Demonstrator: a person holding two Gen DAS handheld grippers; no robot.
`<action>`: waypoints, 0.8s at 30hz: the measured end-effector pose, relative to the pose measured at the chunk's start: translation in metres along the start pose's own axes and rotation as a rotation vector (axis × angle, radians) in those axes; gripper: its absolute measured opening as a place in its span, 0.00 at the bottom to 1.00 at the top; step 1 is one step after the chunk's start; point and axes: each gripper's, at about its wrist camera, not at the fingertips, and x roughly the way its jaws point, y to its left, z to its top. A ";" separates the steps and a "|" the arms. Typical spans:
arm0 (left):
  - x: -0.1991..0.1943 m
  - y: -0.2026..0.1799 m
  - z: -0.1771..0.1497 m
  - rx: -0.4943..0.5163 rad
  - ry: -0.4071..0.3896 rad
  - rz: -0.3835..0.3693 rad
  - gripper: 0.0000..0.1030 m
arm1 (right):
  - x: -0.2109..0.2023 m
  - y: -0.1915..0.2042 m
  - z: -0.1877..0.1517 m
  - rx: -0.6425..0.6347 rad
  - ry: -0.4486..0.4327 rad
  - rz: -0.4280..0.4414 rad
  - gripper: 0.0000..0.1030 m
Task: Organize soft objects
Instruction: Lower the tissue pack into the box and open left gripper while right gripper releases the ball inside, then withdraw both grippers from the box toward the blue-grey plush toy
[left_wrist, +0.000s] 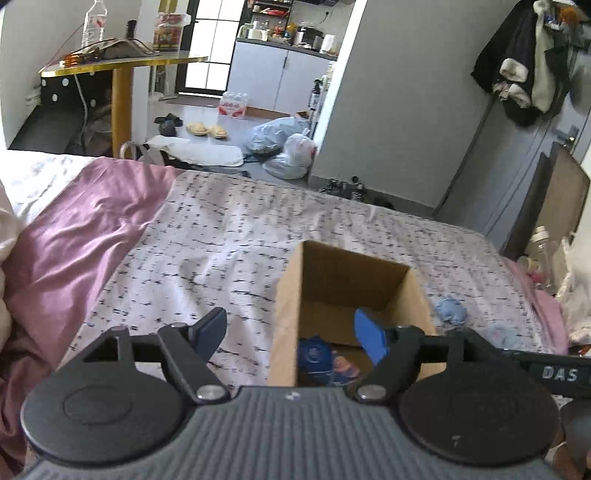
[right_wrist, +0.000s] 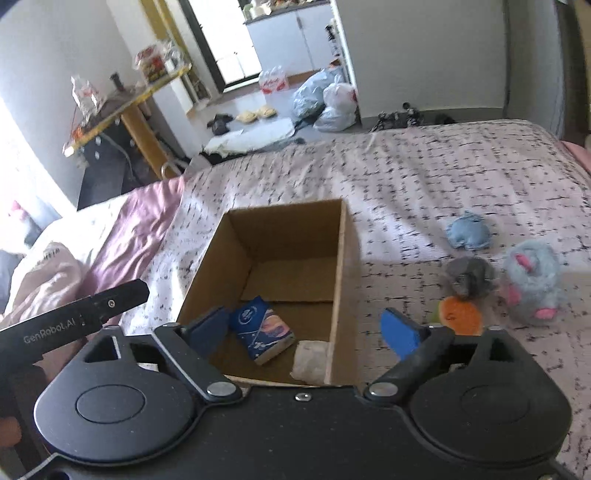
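An open cardboard box (right_wrist: 347, 258) (left_wrist: 288, 295) stands on the patterned bed. Inside it lie a blue tissue pack (right_wrist: 262, 332) (left_wrist: 321, 360) and a white soft packet (right_wrist: 310, 360). To the box's right on the bed lie a light blue soft toy (right_wrist: 467, 230) (left_wrist: 450, 310), a grey plush (right_wrist: 471, 277), an orange soft piece (right_wrist: 461, 315) and a fluffy grey-and-pink plush (right_wrist: 532, 282). My left gripper (left_wrist: 291, 332) is open and empty over the box's near left wall. My right gripper (right_wrist: 306, 328) is open and empty above the box's near end.
A purple satin quilt (left_wrist: 85, 229) lies bunched on the bed's left. Beyond the bed's far edge are a yellow side table (left_wrist: 122, 70), slippers and plastic bags (left_wrist: 284, 140) on the floor. Clothes hang on a door at the right (left_wrist: 524, 74).
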 end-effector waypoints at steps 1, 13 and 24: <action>-0.001 -0.003 0.001 -0.003 0.011 -0.005 0.73 | -0.005 -0.004 0.000 0.009 -0.012 0.004 0.95; -0.022 -0.034 -0.003 0.038 0.008 0.023 0.73 | -0.062 -0.042 -0.012 0.003 -0.067 0.019 1.00; -0.026 -0.078 -0.029 0.182 0.053 -0.032 0.74 | -0.100 -0.074 -0.031 -0.018 -0.121 -0.011 1.00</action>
